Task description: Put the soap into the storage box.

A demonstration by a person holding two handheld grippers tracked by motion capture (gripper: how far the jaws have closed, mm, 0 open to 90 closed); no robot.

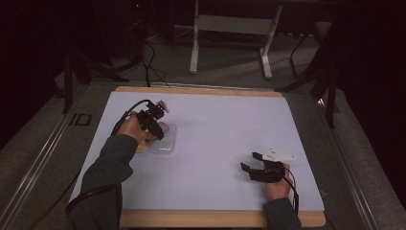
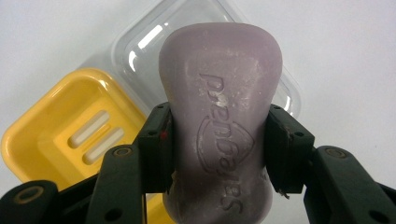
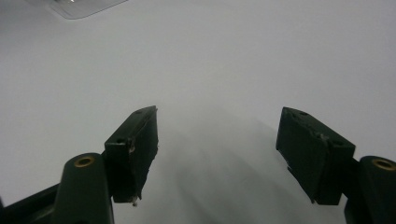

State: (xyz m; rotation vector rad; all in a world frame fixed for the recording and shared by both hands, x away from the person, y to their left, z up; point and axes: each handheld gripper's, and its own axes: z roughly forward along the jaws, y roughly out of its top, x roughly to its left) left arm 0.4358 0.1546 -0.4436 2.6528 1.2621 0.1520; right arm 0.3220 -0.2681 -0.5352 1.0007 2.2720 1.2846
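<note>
Soap bar (image 2: 219, 126): mauve, waisted, embossed, chalky; jaws clamping.

Right gripper (image 3: 217, 154) agape — bare white table (image 3: 224, 56)

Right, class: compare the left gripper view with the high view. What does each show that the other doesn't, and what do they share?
Left gripper view: embossed lettering on the purple soap bar, the slots in the yellow soap dish, and the pads pressing the bar's sides. High view: the person's sleeves, the right hand-held gripper open on the white table, and floor stands beyond. Shared: the left hand-held gripper, soap, dish and clear lid.
</note>
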